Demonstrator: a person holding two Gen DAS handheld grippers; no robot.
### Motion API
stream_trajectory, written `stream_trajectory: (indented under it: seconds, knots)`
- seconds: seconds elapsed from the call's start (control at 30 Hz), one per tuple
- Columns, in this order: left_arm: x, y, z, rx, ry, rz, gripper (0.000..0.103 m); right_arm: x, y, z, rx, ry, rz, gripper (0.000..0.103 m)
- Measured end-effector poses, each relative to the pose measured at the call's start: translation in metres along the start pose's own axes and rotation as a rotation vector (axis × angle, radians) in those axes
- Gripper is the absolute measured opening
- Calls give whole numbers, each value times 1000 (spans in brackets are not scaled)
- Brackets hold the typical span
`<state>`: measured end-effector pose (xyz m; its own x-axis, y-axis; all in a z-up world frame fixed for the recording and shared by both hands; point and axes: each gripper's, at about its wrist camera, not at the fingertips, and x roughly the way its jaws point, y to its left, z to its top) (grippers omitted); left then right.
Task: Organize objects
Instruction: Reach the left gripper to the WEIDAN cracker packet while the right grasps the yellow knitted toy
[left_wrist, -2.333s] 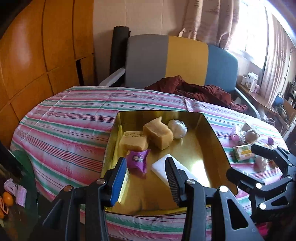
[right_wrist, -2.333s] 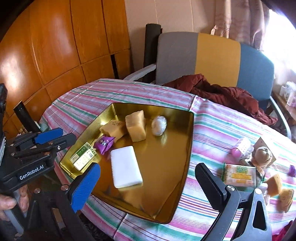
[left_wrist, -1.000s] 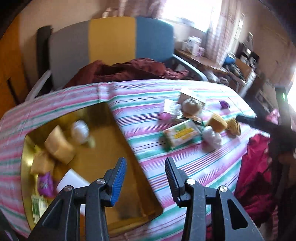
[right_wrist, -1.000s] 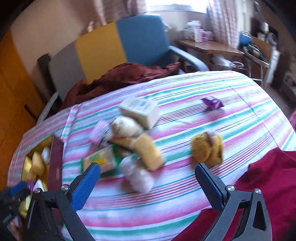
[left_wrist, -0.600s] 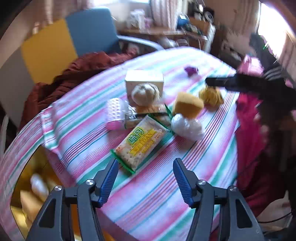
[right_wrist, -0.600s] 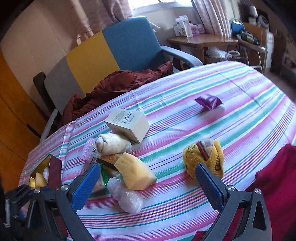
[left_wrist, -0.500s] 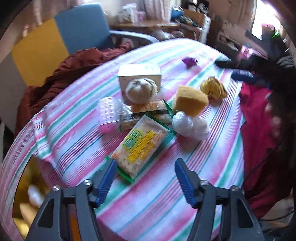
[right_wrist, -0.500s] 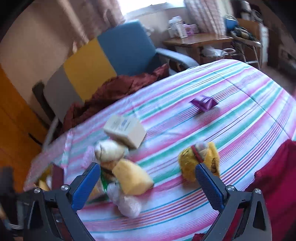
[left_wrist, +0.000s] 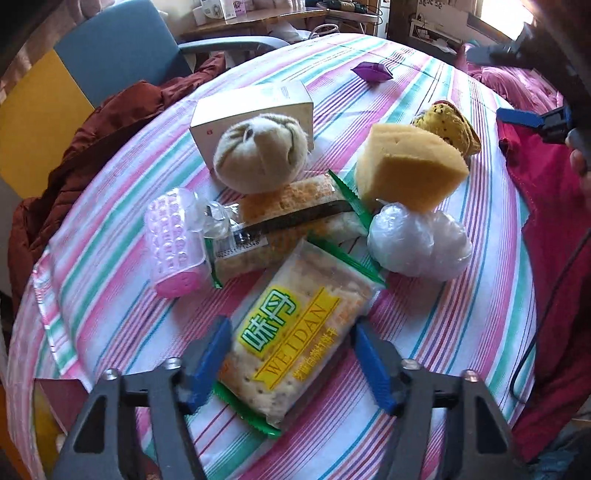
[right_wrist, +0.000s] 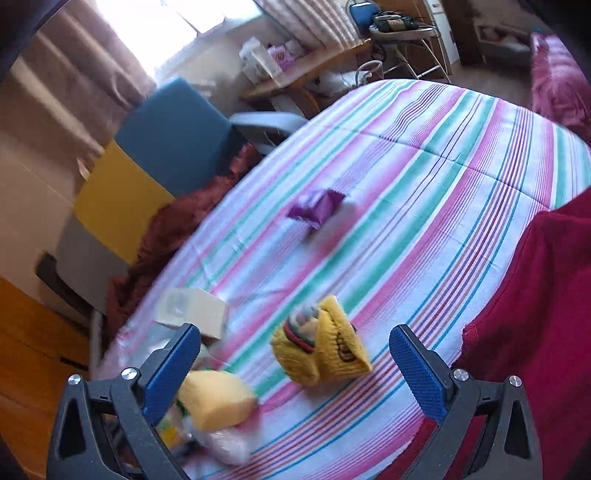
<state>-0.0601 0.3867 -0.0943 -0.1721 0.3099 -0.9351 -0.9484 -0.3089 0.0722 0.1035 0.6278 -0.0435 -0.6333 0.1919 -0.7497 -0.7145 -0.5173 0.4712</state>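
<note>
The left gripper (left_wrist: 291, 363) hangs low with its blue-padded fingers (left_wrist: 208, 360) spread apart, nothing clamped between them. The right gripper (right_wrist: 295, 369) is held higher, its fingers (right_wrist: 415, 373) opened wide, gripping nothing.

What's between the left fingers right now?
In the left wrist view, the cracker packet lies between the open left gripper fingers, not yet pinched.
</note>
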Motion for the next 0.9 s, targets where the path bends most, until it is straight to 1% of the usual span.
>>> stream_trajectory:
  seconds: [0.13, 0.17, 0.2, 0.27, 0.3, 0.37, 0.4, 0.43, 0.47, 0.5, 0.53, 0.57, 0.63, 0.73, 0.8, 0.9]
  knots:
    - [-2, -4, -5, -7, -32, -8, 63, 22, 12, -1, -95, 49, -100, 103]
    - [-3, -4, -7, -9, -35, -11, 62, 26, 12, -2, -112, 56, -111, 103]
    - [-4, -5, -8, -12, -39, -22, 59, 31, 16, -3, -143, 66, -137, 102]
    - [-8, -6, -10, -15, -49, -37, 57, 38, 20, -4, -192, 69, -194, 100]
    - [-9, -8, -11, -17, -49, -43, 57, 44, 20, -5, -217, 83, -225, 96]
    - [-10, -13, -12, -19, -54, -52, 56, 56, 16, -7, -235, 135, -256, 77]
    - [-13, -15, -14, -20, -59, -61, 56, 60, 14, -8, -228, 159, -239, 61]
    - [-16, -16, -16, -26, -64, -69, 56, 60, 13, -8, -222, 158, -217, 58]
    - [-19, -17, -19, -34, -68, -75, 55, 57, 16, -8, -242, 140, -227, 56]
    - [-22, -18, -22, -47, -75, -85, 52, 55, 19, -10, -280, 123, -253, 53]
    - [-24, -17, -25, -58, -78, -91, 52, 55, 21, -10, -287, 124, -253, 51]
    - [-26, -13, -28, -80, -83, -98, 52, 54, 21, -11, -292, 128, -244, 50]
    - [-29, -9, -30, -123, -94, -121, 52, 50, 23, -10, -307, 105, -242, 48]
    - [-36, -4, -34, -166, -120, -115, 52, 42, 26, -9, -300, 78, -212, 47]
    - [-44, -3, -37, -191, -145, -121, 52, 35, 30, -8, -306, 54, -174, 47]
    - [-63, -2, -43, -231, -186, -127, 52, 28, 40, -6, -325, 24, -147, 47]
